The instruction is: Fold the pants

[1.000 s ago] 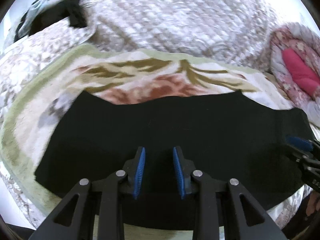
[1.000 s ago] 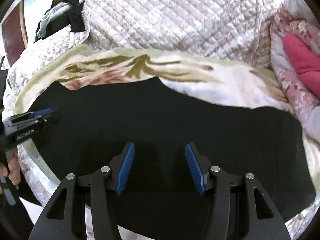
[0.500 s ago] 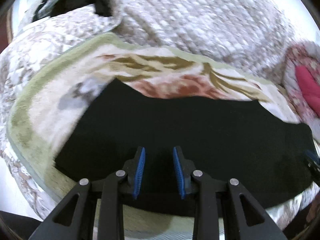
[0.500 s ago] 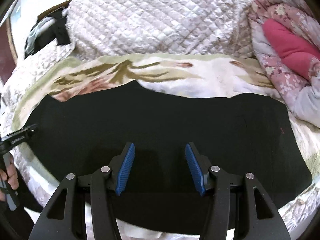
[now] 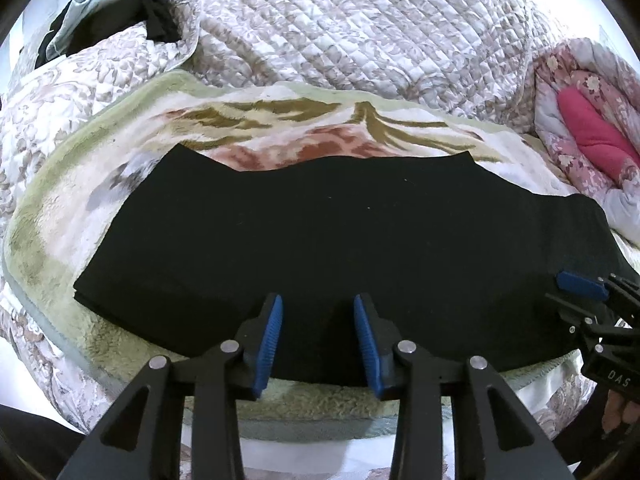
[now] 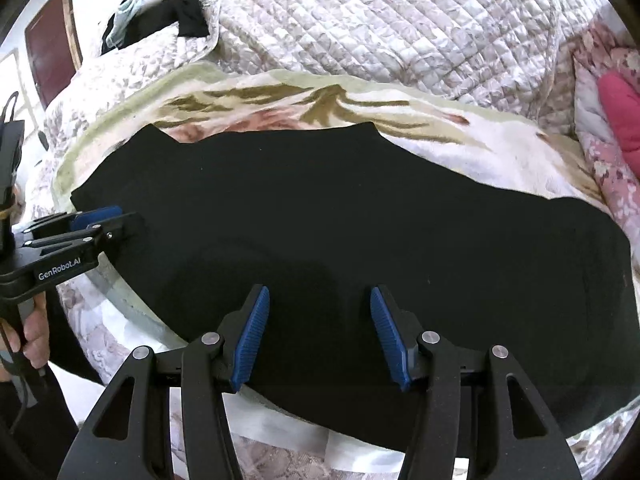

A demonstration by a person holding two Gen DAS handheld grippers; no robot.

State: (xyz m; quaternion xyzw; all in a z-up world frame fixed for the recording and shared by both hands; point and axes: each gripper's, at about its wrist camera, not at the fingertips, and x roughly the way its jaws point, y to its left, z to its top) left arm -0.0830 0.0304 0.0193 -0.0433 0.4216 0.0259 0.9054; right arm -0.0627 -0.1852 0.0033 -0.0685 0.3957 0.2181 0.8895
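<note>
Black pants (image 5: 340, 240) lie flat in a long folded band on a floral fleece blanket (image 5: 60, 216); they also fill the middle of the right wrist view (image 6: 360, 220). My left gripper (image 5: 318, 316) is open and empty above the pants' near edge, toward their left end. My right gripper (image 6: 320, 312) is open and empty above the near edge further right. Each gripper shows at the side of the other's view: the right one (image 5: 580, 284) and the left one (image 6: 96, 220).
A quilted bedspread (image 5: 360, 28) rises behind the blanket. A pink floral cushion (image 5: 592, 136) lies at the right. Dark clothes (image 5: 112, 12) are piled at the back left. The bed's near edge runs just below the pants.
Both grippers drifted sideways over the pants and came back near their earlier spots. The left jaws stand slightly wider. The pants have not moved.
</note>
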